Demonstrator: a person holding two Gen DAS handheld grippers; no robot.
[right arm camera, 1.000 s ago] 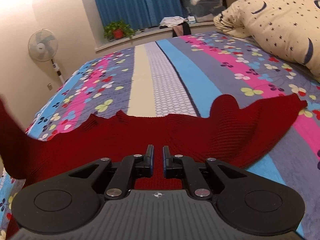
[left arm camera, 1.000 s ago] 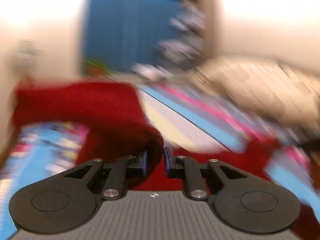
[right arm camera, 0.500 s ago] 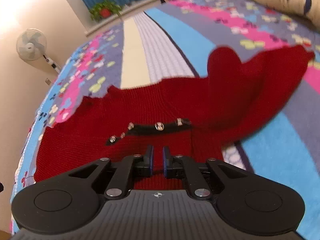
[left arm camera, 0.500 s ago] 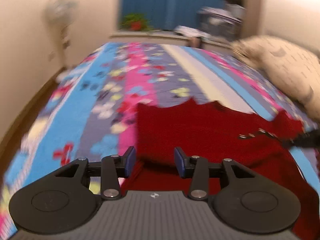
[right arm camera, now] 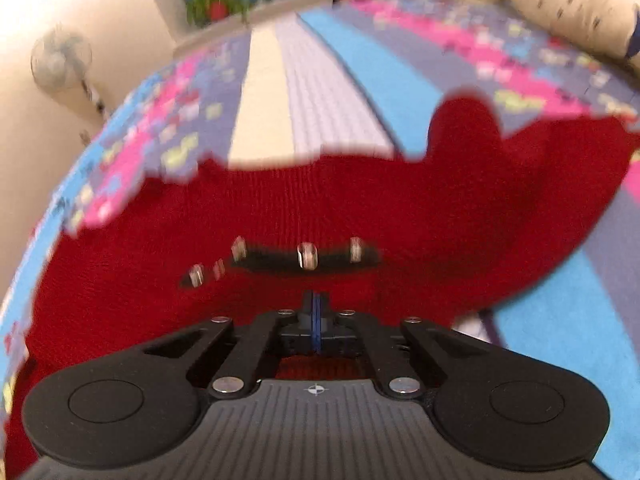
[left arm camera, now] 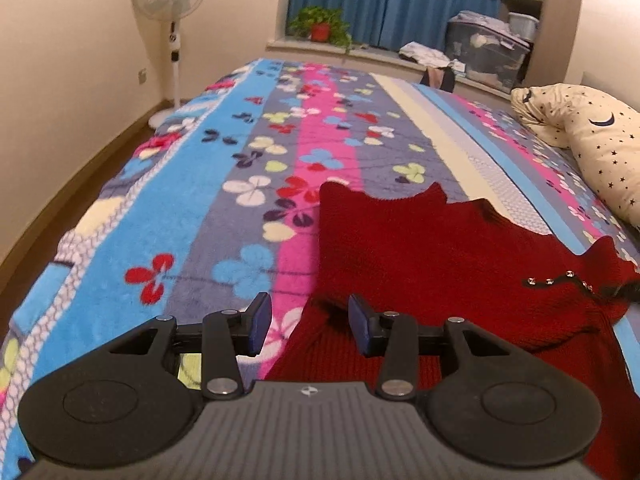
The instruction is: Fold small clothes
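Now the left gripper (left arm camera: 308,328) is open, with its two blue pads apart and nothing held between them. It hangs just over the near left edge of the red sweater (left arm camera: 460,264), and a bit of red knit and a bit of blanket show in the gap. The right gripper (right arm camera: 316,322) is shut tight, its blue pads pressed flat together. It looks empty, though the picture is blurry, so a thin pinch of knit there cannot be ruled out.

The sweater lies spread on the flowery blanket (left arm camera: 224,208) on the bed. Its far edge is wavy. A dark strip with shiny buttons (right arm camera: 306,256) sits in the sweater just past the right gripper.

The sweater looks soft, thick and floppy. It is surely light, and it will sag and bend wherever it is lifted. It will not break. The knit is rough, so it should not slip from the pads, but it may stretch if pulled hard. The fuzzy blanket may drag on it too.

Good places to grab are the left edge by the left gripper and a corner or hem, not the buttons. Grabbing the edge, not the middle, should keep the fold neat.

Far past the sweater stand a fan (left arm camera: 170,20) and a starry pillow (left arm camera: 600,144).
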